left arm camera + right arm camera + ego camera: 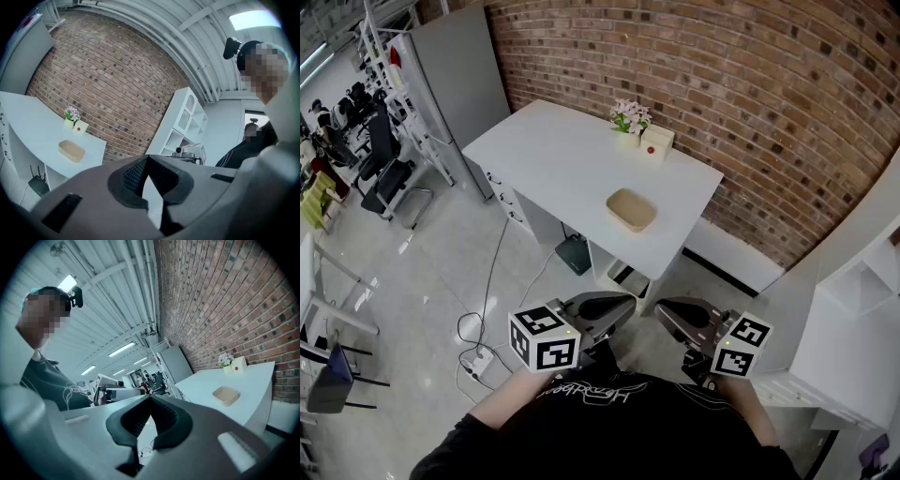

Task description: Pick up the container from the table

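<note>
- Your left gripper is clenched all the way. The pads are pressed together at the tips and there's nothing between them.
- Same deal with your right gripper: jaws closed on each other, no load.
- From the head view you're holding both close to your body, side by side and just beside each other, marker cubes on the outer sides.
- The container, a shallow tan tray with rounded corners, is sitting flat on the white table. It's well ahead of both grippers and neither one is touching it.
- From the left gripper it sits ahead and off to the left of the jaw line. From the right gripper it's ahead and off to the right. So it's out front, roughly between the two.
- Beyond the container, on the far side from your grippers, there's a little flower pot with pale blooms. A small white box with a red dot is just beside it. Both are apart from the container.
- The brick wall runs along the far side of the table.
- A white shelf unit stands ahead of the left gripper, to the right of the table.
- A power strip with its cable lies on the floor, down and to the outside of your left gripper.
</note>
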A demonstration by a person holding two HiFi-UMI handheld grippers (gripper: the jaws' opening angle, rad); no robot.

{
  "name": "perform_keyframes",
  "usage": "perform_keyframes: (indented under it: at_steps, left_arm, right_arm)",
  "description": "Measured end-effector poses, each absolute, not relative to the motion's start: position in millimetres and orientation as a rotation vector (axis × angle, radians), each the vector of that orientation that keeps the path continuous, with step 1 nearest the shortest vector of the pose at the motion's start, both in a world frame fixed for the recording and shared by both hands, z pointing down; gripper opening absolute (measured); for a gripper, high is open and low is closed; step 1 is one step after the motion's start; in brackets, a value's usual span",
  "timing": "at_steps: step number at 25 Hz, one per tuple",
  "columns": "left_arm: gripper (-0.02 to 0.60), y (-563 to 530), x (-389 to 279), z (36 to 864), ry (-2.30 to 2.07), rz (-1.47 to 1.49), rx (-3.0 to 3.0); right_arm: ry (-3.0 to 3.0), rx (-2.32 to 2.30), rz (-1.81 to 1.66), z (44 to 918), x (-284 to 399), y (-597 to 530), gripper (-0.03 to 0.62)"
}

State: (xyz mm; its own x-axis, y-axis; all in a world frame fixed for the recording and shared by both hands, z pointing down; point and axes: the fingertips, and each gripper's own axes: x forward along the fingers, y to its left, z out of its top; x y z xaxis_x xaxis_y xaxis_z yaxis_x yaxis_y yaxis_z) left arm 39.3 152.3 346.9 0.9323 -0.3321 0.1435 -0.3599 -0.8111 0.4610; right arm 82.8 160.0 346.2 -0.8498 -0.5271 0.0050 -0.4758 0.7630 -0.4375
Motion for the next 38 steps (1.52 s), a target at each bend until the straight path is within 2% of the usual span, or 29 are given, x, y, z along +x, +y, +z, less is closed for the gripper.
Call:
perform_keyframes:
  at_steps: [20,38]
  left_arm:
    - [0.003,104.6,21.1,369.6,-0.486,0.016,2.452]
    - [0.005,-37.1,-5.7,406.3,-0.544,0.049,2.301]
  right_arm:
    - [2.837,-0.890,-0.716,368.7,72.2,111.7,0.004]
    - [2.803,-0.943,-0.921,407.9,63.1,-22.2,0.006]
